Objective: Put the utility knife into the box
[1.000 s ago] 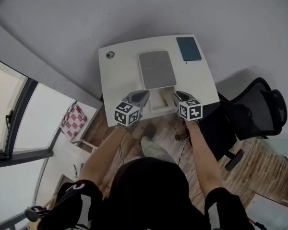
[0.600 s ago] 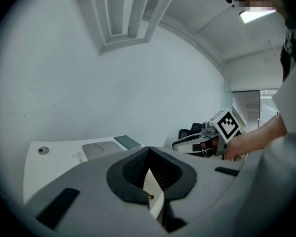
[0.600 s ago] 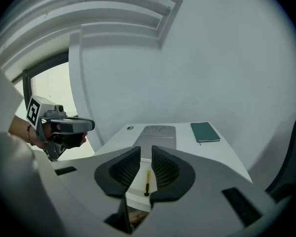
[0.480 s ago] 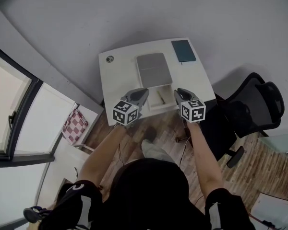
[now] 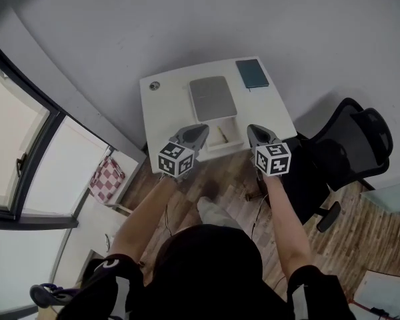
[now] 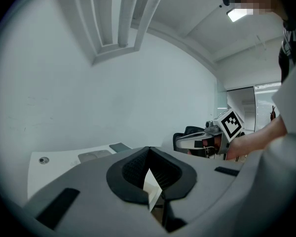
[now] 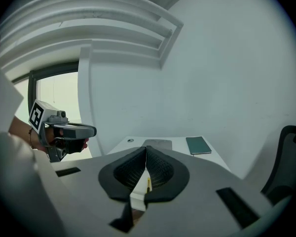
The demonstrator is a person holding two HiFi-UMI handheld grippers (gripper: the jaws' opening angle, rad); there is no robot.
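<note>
At the desk's (image 5: pixel 167 112) near edge, the utility knife (image 5: pixel 221 134) lies inside the white box (image 5: pixel 236 143). My right tool (image 7: pixel 146 149) has just closed on nothing; my left tool (image 6: pixel 148 150) is closed, empty. Light, stiff, slick: I would pinch mid-handle.

One table (image 5: pixel 165 112) here. On it: one box (image 5: pixel 213 99), one knife (image 5: pixel 221 135), one notebook (image 5: pixel 252 73) at one o'clock, one round plug (image 5: pixel 155 85) at eleven. Two grippers: left gripper (image 5: pixel 199 131), right gripper (image 5: pixel 253 131). One chair (image 5: pixel 357 142), one checked cloth (image 5: pixel 105 179).
</note>
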